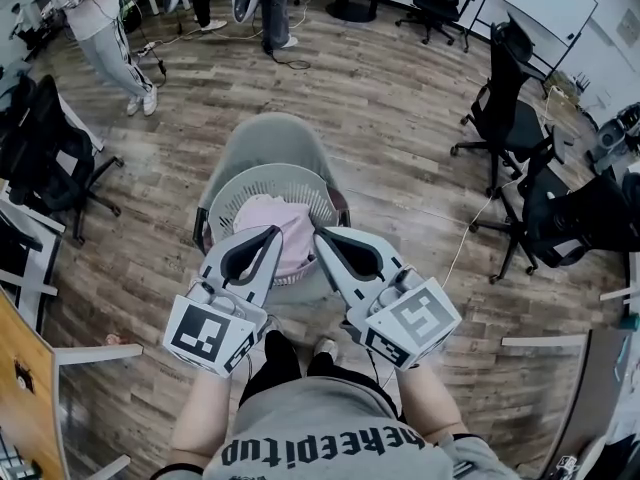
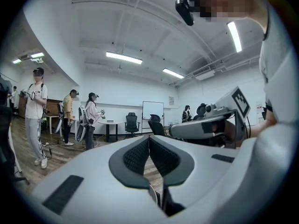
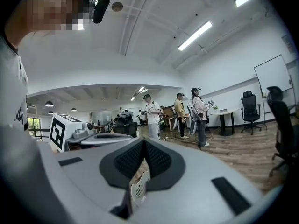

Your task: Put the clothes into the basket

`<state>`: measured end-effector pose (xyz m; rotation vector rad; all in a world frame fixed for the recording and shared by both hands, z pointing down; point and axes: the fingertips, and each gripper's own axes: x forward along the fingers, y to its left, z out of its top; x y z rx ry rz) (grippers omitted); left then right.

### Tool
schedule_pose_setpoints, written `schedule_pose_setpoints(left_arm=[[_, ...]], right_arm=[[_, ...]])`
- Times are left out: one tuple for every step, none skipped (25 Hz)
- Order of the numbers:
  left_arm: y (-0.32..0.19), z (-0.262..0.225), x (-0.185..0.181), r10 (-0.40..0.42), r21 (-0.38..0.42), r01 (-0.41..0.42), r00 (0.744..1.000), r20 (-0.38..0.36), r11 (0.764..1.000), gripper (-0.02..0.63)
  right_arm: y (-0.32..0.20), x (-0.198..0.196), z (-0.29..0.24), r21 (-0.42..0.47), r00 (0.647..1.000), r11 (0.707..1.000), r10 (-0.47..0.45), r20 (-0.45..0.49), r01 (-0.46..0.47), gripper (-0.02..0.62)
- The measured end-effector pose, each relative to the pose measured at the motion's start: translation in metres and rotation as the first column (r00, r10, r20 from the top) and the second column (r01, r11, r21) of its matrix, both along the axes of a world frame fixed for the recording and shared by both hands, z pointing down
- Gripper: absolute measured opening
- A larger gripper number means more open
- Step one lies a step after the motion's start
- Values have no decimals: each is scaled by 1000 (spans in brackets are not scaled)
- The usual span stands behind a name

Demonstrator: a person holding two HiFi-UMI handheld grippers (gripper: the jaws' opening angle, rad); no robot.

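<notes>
Hanging side by side above the near rim of the basket (image 1: 262, 175), both grippers point level and away from the person. The left gripper (image 1: 272, 233) has its jaws pressed together with nothing between them. The clothes (image 1: 285, 220) are a pale pink heap already inside the basket, which sits on a grey chair (image 1: 270, 133). They lie just beyond and below both sets of tips, a little to the right of the left gripper and a little to the left of the right one, so neither hand is clearly nearer. The heap is rounded, with no clear long axis. The right gripper (image 1: 322, 235) is likewise closed tight and empty. Only the head view shows the clothes. Both gripper views look out level across the room at standing people and miss them, though the right gripper view catches a sliver of ribbed white basket wall under its jaws. I see no other clothes outside the basket, so the task looks about finished.
</notes>
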<state>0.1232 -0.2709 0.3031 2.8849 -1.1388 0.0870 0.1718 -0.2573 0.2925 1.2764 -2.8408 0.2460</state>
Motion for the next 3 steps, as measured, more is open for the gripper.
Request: schedule_pose_setpoints(left_arm=[[1,0,1,-1,0,1,1000,1,1000,15],[1,0,2,-2,0,2,1000,2,1000,15],[2,0,3,-4,1,4,1000,3,1000,15]], right_arm=[[0,1,0,1,1000,1000,0,1,0,9],[1,3,0,3,1000,1000,-1,1,1,9],[2,4,0,4,1000,1000,-2,2,2,9]])
